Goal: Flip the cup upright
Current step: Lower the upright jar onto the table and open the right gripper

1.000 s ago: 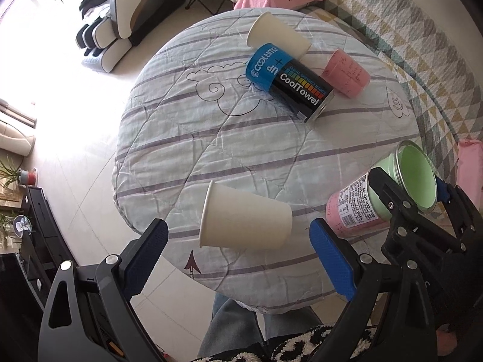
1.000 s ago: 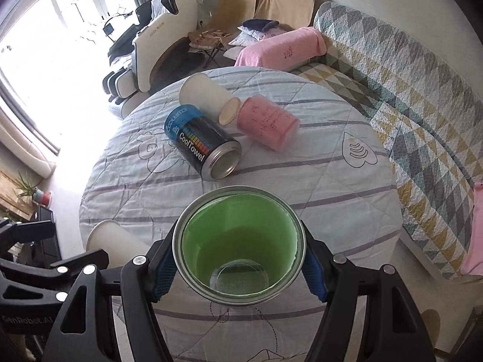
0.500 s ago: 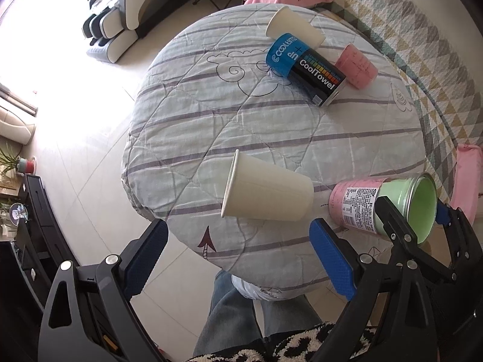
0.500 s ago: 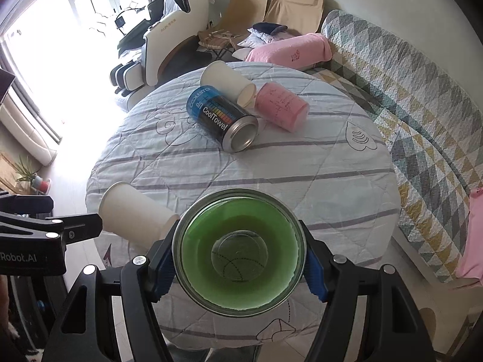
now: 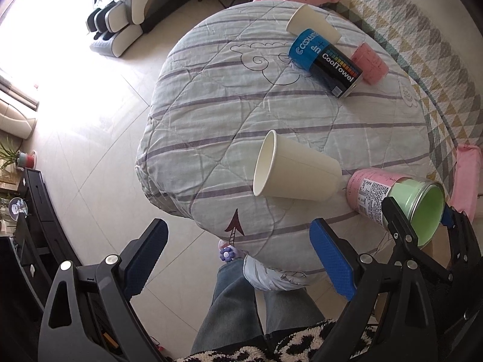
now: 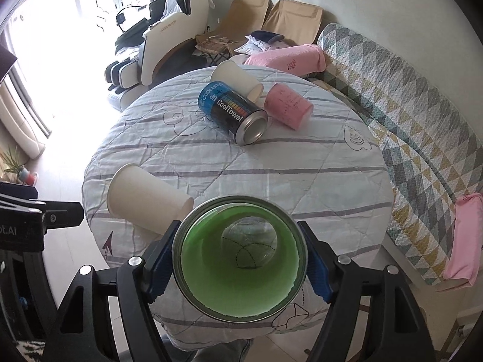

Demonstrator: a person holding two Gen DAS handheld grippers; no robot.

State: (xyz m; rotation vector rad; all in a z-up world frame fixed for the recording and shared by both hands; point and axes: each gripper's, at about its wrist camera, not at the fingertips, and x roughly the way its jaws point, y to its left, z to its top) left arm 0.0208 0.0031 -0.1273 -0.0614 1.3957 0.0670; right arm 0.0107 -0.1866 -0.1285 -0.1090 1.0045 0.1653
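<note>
My right gripper is shut on a green cup with a pink label. The cup lies almost level, mouth toward the camera, above the round table's near edge; it also shows in the left wrist view. A white paper cup lies on its side on the table next to it, seen too in the right wrist view. My left gripper is open and empty, held off the table's near edge above the floor.
At the far side of the quilted round table lie a blue-black CoolTowel can, a pink cup and another white paper cup. A patterned sofa runs along the right. The person's legs stand below the table's near edge.
Both grippers have pulled back from the table and risen. The green cup has tipped from mouth-up toward level in my right gripper. The left gripper stays open.
</note>
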